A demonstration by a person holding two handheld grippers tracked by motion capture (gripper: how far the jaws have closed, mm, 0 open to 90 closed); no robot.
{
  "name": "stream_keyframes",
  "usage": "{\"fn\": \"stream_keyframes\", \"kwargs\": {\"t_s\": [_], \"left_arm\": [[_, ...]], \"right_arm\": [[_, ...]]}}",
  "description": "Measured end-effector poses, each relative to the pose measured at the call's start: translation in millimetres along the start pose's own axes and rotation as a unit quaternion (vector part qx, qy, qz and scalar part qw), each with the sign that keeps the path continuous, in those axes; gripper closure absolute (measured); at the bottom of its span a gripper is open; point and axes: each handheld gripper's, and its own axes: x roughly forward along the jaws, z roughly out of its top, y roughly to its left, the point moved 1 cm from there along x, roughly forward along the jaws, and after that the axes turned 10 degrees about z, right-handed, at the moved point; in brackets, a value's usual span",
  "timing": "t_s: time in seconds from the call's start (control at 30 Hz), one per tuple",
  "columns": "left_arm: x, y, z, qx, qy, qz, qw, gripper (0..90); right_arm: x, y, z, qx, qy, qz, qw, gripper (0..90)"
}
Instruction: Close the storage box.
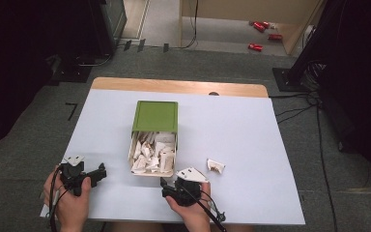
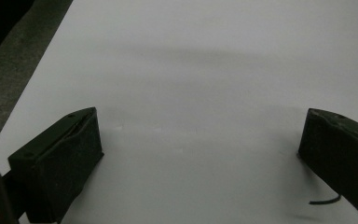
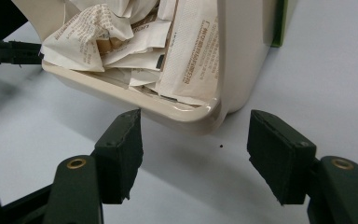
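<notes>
a green-lidded box (image 1: 155, 116) with its cream drawer (image 1: 153, 172) pulled out, full of white paper packets (image 1: 152, 152), sits mid-table (image 1: 241, 135). the right gripper (image 3: 193, 154), jaws apart, faces the drawer's near corner. the left gripper (image 2: 200, 154) hovers spread wide over bare table; one loose packet (image 1: 215, 166) lies right of the drawer.

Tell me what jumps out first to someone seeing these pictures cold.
The green box at the table's middle stands out, with its cream drawer pulled toward the person and crammed with crumpled white packets. One stray packet lies alone on the white tabletop to the drawer's right. Near the front edge, the left gripper and right gripper are both open, the right one facing the drawer's corner.
</notes>
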Motion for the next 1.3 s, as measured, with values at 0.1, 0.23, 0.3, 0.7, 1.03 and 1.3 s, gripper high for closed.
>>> {"fn": "stream_keyframes", "kwargs": {"t_s": [0.1,0.23,0.3,0.7,1.03,1.3], "left_arm": [[0.0,0.0,0.0,0.000,0.000,0.000,1.0000,0.0],[0.0,0.0,0.0,0.000,0.000,0.000,1.0000,0.0],[0.0,0.0,0.0,0.000,0.000,0.000,1.0000,0.0],[0.0,0.0,0.0,0.000,0.000,0.000,1.0000,0.0],[0.0,0.0,0.0,0.000,0.000,0.000,1.0000,0.0],[0.1,0.0,0.1,0.000,0.000,0.000,1.0000,0.0]], "right_arm": [[0.6,0.1,0.2,0.000,0.000,0.001,1.0000,36.0],[0.0,1.2,0.7,0.002,-0.002,0.004,1.0000,37.0],[-1.0,2.2,1.8,0.000,-0.005,0.006,1.0000,38.5],[-10.2,-3.1,15.9,0.008,-0.031,-0.005,0.9995,44.4],[8.2,1.3,2.0,-0.002,0.013,-0.001,0.9999,38.7],[10.7,5.3,3.4,-0.002,0.010,-0.010,0.9999,37.1]]}}
